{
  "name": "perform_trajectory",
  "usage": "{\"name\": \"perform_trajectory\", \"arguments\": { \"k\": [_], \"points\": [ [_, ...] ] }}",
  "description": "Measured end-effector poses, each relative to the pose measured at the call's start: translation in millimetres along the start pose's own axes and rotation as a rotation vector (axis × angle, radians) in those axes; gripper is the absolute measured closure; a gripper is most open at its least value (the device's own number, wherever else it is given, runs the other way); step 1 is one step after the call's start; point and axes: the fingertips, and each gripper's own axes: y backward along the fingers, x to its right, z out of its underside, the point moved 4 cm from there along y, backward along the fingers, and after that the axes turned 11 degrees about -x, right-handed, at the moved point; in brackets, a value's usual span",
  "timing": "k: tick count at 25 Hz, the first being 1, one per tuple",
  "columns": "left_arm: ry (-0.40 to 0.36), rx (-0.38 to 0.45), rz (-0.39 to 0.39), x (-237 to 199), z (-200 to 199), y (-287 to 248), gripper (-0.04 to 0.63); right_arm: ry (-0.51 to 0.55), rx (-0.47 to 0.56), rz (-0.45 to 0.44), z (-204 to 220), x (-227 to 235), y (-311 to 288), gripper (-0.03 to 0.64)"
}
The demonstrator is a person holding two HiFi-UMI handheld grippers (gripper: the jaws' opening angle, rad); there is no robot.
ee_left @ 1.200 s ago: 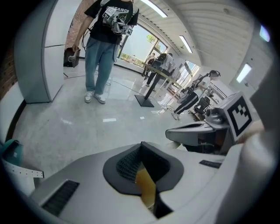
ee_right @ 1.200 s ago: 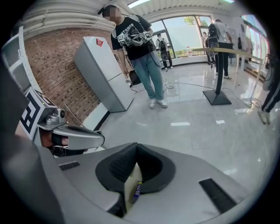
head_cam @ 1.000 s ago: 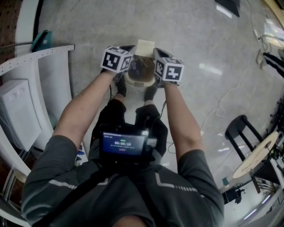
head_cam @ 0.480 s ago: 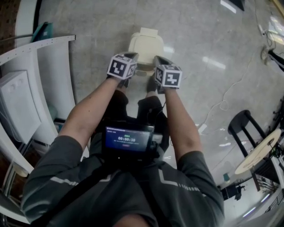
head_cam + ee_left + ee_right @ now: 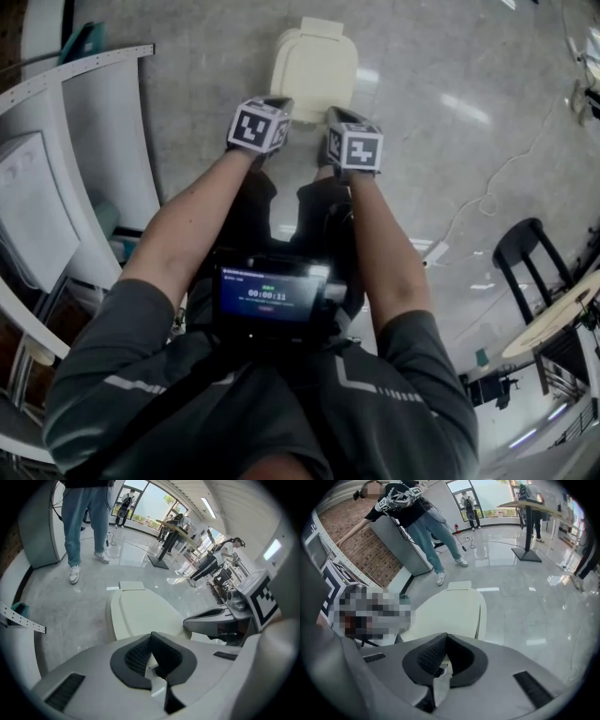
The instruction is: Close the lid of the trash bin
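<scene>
Trash bin (image 5: 314, 61) sits on the floor (image 5: 422, 56) straight ahead of the person, cream, lid (image 5: 140, 613) flat down on top. A small hinge tab shows at the far edge. Both gripper views look along the closed lid from its near side.

Left gripper (image 5: 277, 103) and right gripper (image 5: 337, 114) hang side by side just short of the bin's near edge, not touching it. Left gripper jaws are pressed together w/ nothing btwn the pads (image 5: 136, 656). Same for the right gripper: pads (image 5: 431, 656) meet, empty.

Vs 1 sec ago: the lid then stood up at the back and the bin's inside showed btwn the two grippers. Half a sec ago the lid was already down w/ the grippers right at its near edge. Now they've drawn back toward the person and the whole lid top shows clear of them.

Around: white curved counter (image 5: 94, 141) to the left, teal object (image 5: 84, 42) at its far end, cable (image 5: 497, 192) on the floor to the right, black chair (image 5: 520, 258) and round table (image 5: 553, 323) further right. Screen device (image 5: 267, 295) sits on the person's chest. A bystander in jeans (image 5: 82, 522) stands beyond the bin.

Hard to make out: the bin's body is mostly hidden under the lid from above. Can't tell if the lid is latched. Round table is cut by the frame edge. The left gripper can't be made out in the right gripper view.
</scene>
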Motion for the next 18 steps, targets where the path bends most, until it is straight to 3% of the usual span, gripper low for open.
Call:
{"name": "perform_trajectory", "arguments": {
  "k": [13,18],
  "points": [
    [0.106,-0.077,-0.032,-27.9,34.4,-53.5,0.6,-0.01,-0.098,0.017,27.3,6.5,-59.0,0.606],
    [0.106,-0.089,-0.03,-31.9,40.5,-61.1,0.6,0.003,-0.122,0.038,29.5,7.6,-68.0,0.606]
  ]
}}
